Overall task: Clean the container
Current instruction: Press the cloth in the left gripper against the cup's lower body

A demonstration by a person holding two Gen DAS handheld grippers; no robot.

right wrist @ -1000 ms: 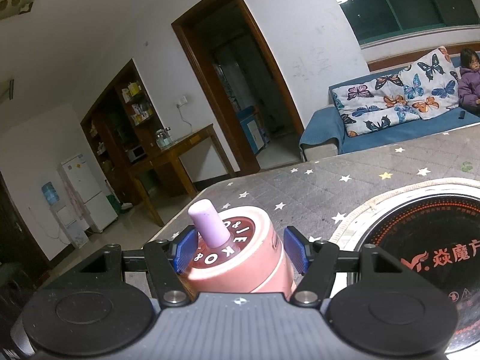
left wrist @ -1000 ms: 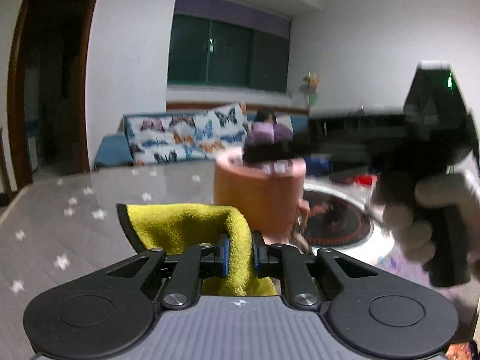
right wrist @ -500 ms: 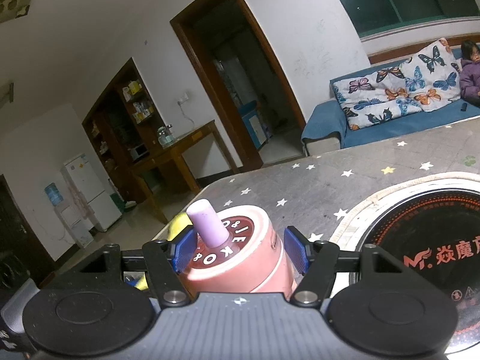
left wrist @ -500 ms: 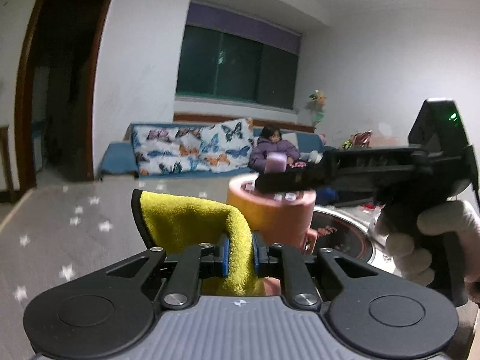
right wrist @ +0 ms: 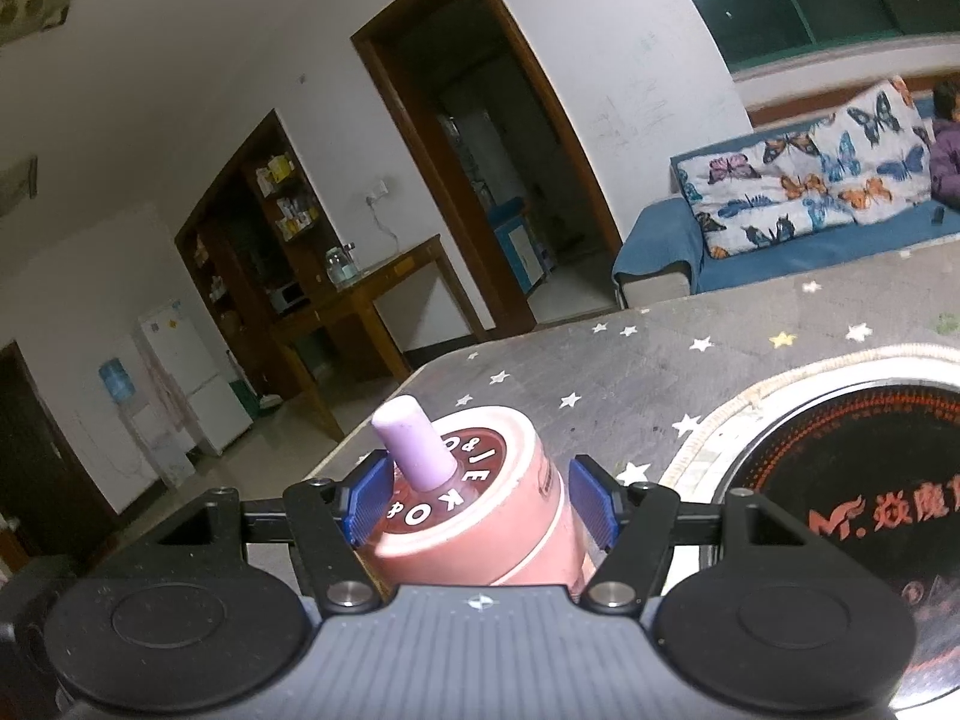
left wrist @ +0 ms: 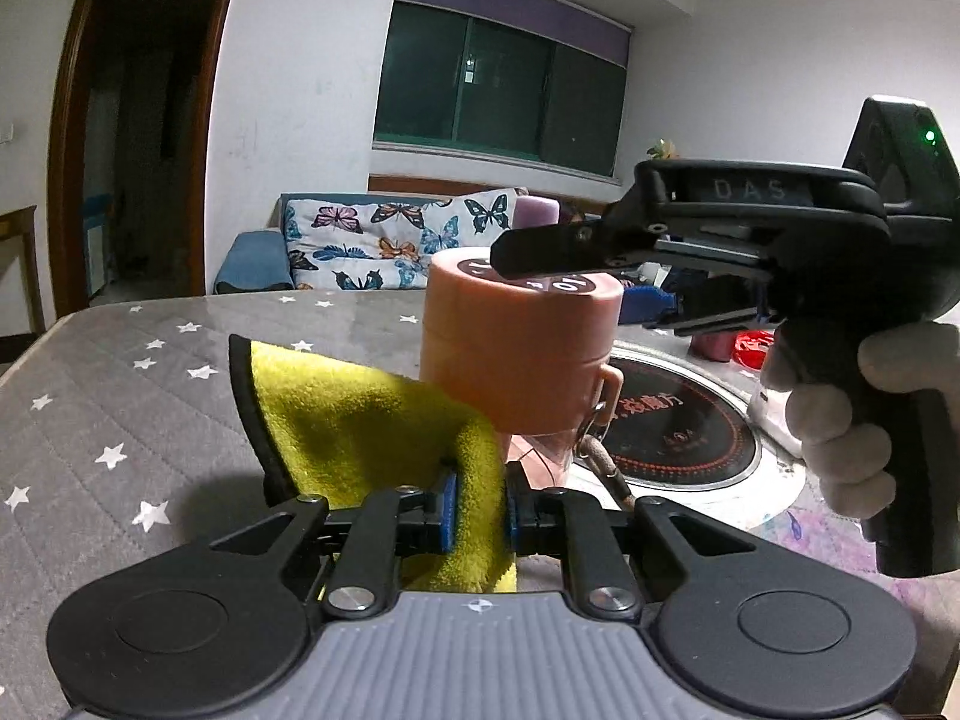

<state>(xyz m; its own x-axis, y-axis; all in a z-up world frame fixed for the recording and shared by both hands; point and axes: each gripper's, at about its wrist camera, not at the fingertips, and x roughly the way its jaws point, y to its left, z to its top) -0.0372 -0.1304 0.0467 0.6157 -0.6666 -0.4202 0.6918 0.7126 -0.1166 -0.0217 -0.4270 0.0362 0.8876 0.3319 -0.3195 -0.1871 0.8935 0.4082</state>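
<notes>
The container is a pink cup (left wrist: 516, 354) with a brown printed lid and a purple spout (right wrist: 414, 450). My right gripper (right wrist: 480, 504) is shut on the cup (right wrist: 480, 540) and holds it upright above the table. My left gripper (left wrist: 477, 510) is shut on a yellow cloth (left wrist: 372, 420) with a dark edge. The cloth stands up just in front of the cup's lower side; whether it touches the cup I cannot tell. The right gripper's body (left wrist: 780, 240) and the gloved hand holding it show on the right in the left wrist view.
A grey table cover with white stars (left wrist: 120, 396) spreads left. A round black hotplate with red print (right wrist: 870, 516) is set in the table at the right. A sofa with butterfly cushions (left wrist: 384, 240), a seated person and doorways lie beyond the table.
My left gripper with the cloth has come closer to the cup, which now looms larger. The right gripper keeps its hold on the cup and has shifted slightly.
</notes>
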